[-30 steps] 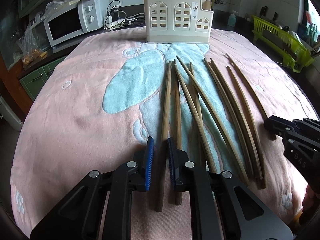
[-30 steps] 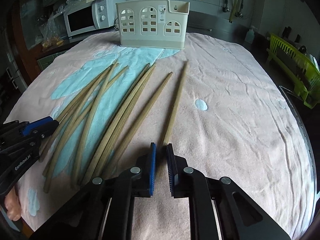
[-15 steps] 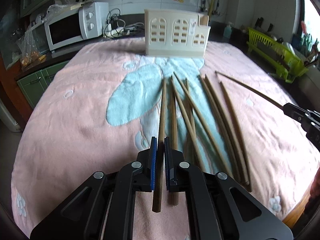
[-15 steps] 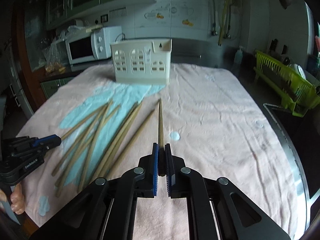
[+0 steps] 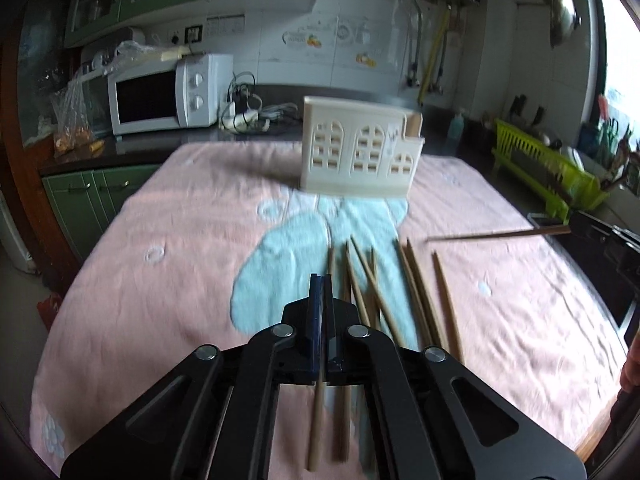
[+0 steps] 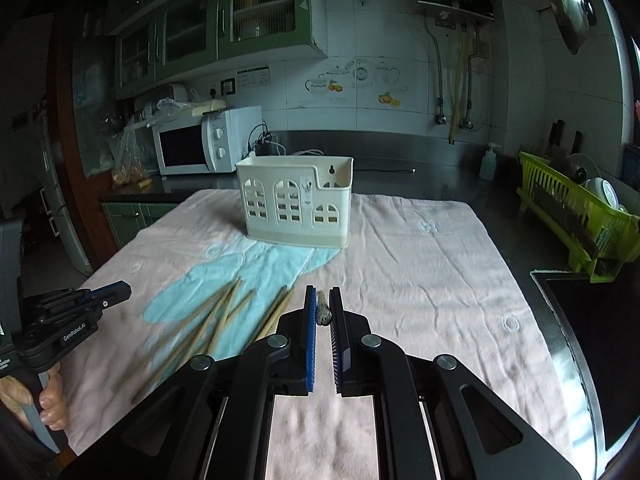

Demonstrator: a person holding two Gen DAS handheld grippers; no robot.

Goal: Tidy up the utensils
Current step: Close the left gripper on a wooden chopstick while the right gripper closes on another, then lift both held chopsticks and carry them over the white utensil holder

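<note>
Left gripper clamped on one chopstick, its butt end sticking out below the jaws, lifted off the pink towel. Right gripper clamped on another chopstick, seen end-on between the blue pads; in the left view it juts out level above the towel. Remaining chopsticks lie loose on the towel between the grippers. Cream holder stands upright at the towel's far end, well apart from both.
</note>
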